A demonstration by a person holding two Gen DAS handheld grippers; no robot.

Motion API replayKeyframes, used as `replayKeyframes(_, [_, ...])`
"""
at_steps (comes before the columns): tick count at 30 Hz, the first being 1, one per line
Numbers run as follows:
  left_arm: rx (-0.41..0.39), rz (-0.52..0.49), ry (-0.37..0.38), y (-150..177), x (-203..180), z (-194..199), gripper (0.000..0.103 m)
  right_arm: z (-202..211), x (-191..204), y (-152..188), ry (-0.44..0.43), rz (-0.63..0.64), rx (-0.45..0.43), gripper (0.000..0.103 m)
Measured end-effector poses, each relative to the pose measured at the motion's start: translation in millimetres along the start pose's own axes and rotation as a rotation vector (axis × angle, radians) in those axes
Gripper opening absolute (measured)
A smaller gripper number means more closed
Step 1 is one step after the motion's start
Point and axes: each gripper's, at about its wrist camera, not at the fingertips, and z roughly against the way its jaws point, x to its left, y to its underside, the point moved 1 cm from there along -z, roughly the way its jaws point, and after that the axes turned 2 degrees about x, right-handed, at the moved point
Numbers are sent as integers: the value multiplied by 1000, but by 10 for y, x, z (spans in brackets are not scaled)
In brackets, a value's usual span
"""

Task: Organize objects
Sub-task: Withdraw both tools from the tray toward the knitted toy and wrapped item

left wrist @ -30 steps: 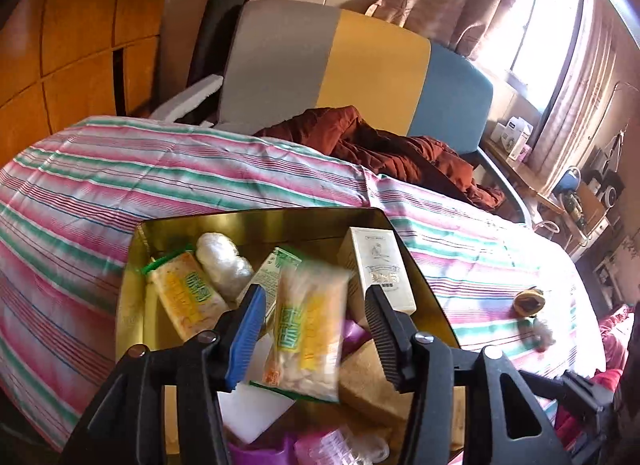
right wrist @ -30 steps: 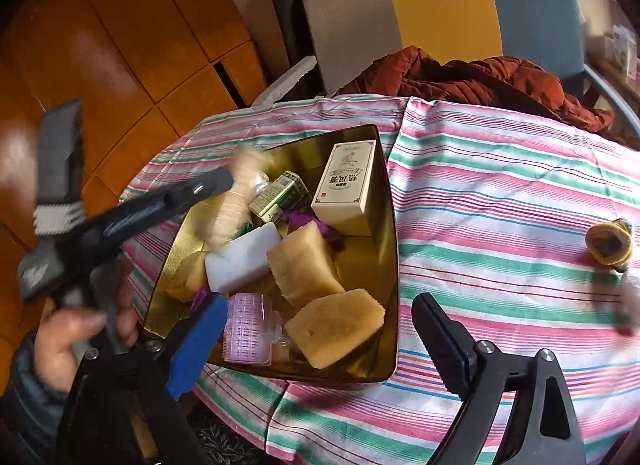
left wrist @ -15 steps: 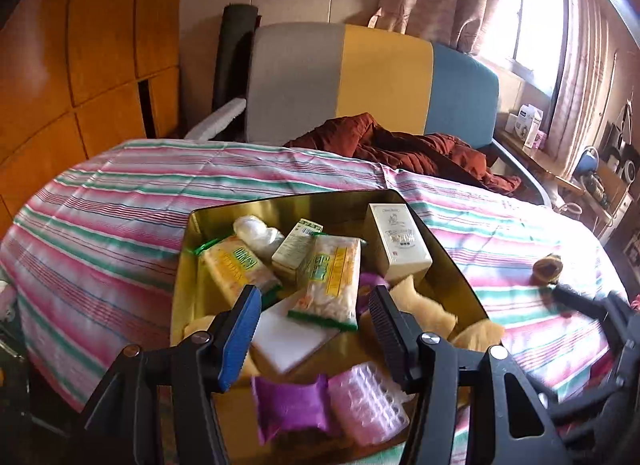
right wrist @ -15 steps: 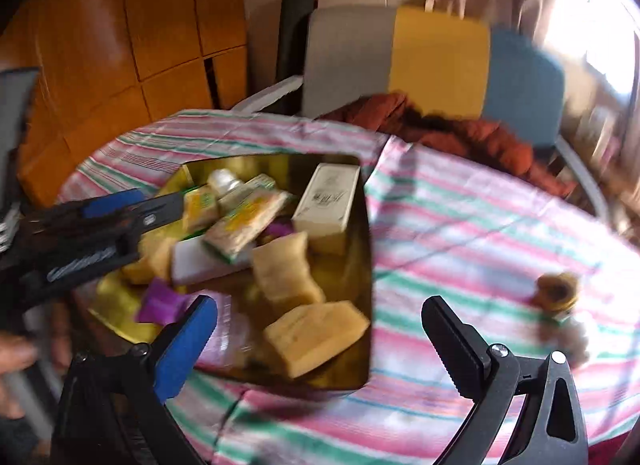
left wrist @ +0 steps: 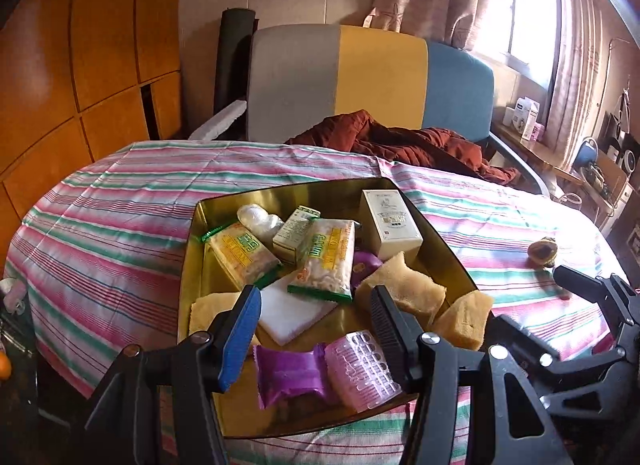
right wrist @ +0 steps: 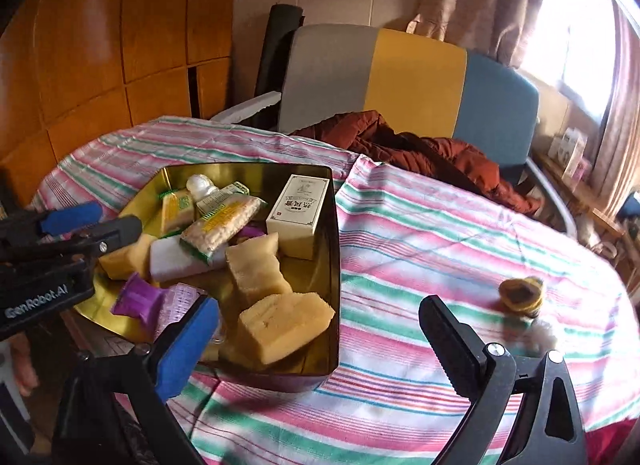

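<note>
A gold tin (left wrist: pixel 448 253) on the striped tablecloth holds several items. Among them are a yellow-green snack packet (left wrist: pixel 328 261), a white box (left wrist: pixel 390 221), yellow sponges (left wrist: pixel 404 293), a purple packet (left wrist: pixel 288 377) and a pink roller (left wrist: pixel 360 365). My left gripper (left wrist: pixel 316 297) hovers open over the tin's near end with nothing between its fingers. My right gripper (right wrist: pixel 320 305) is above the tin's near right corner (right wrist: pixel 334 361), its wide jaws closing on nothing. A small brown-yellow object (right wrist: pixel 520 295) lies on the cloth to the right of it.
A grey, yellow and blue chair back (left wrist: pixel 360 81) with a rust-red garment (left wrist: pixel 400 141) stands behind the table. Orange wooden panels (left wrist: pixel 80 85) fill the left. A white fluffy bit (right wrist: pixel 540 335) lies beside the brown-yellow object. A cluttered sill and shelf (left wrist: pixel 528 121) are at the right.
The left gripper let go of the snack packet, which now lies in the tin, and drew back towards the near edge. The right gripper's jaws spread wider and its view swung right.
</note>
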Motion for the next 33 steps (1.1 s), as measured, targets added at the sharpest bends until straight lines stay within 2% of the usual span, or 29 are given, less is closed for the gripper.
replayKeyframes(5, [11, -20, 12, 36, -55, 6, 58, 17, -148, 31, -66, -91, 3, 101])
replayKeyframes(11, [29, -61, -13, 63, -159, -5, 58, 28, -208, 66, -56, -89, -1, 101])
replayKeyframes(18, [33, -105, -7, 81, -266, 23, 58, 42, -379, 68, -64, -110, 7, 101])
replayKeyframes(22, [31, -134, 4, 74, -354, 43, 58, 28, -532, 58, -43, -131, 26, 101])
replayKeyframes(28, [27, -178, 22, 57, -497, 58, 58, -13, -942, 68, -18, -234, 76, 101])
replayKeyframes(33, [23, -199, 44, 19, -600, 70, 58, -11, -1316, 82, 53, -274, 92, 101])
